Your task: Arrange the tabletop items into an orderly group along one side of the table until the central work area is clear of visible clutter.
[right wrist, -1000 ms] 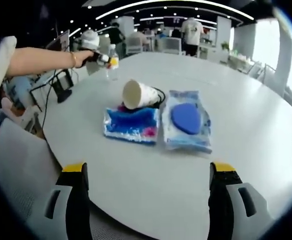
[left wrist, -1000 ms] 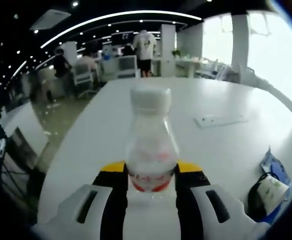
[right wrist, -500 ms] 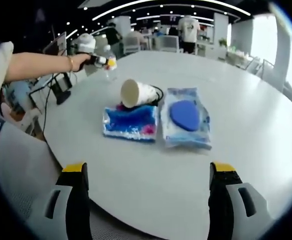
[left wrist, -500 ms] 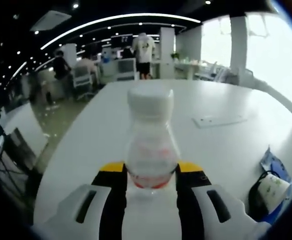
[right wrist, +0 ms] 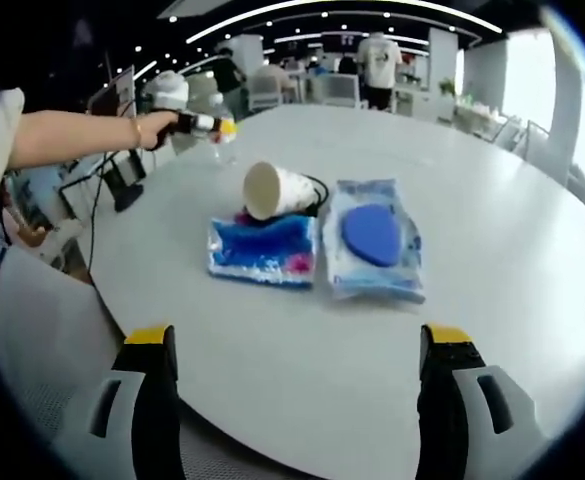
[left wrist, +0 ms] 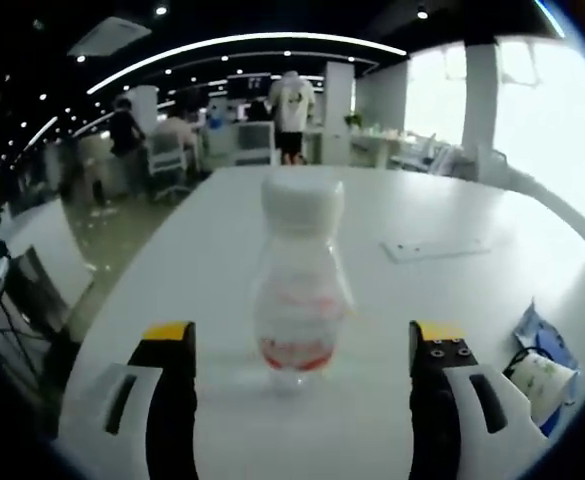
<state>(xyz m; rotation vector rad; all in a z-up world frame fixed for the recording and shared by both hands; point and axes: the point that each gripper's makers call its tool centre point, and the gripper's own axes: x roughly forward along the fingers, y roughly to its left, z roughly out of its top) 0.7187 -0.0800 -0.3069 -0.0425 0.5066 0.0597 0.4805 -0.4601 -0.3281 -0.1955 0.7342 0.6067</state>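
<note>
— Why are your left tongs (left wrist: 300,345) spread either side of the bottle (left wrist: 300,285)?
— It stands upright near the table (right wrist: 492,240) edge, where I want the group.
— And the right tongs (right wrist: 299,345)?
— Apart, empty, facing the tipped cup (right wrist: 275,188), blue pouch (right wrist: 263,249) and wipes pack (right wrist: 375,238) mid-table.
</note>
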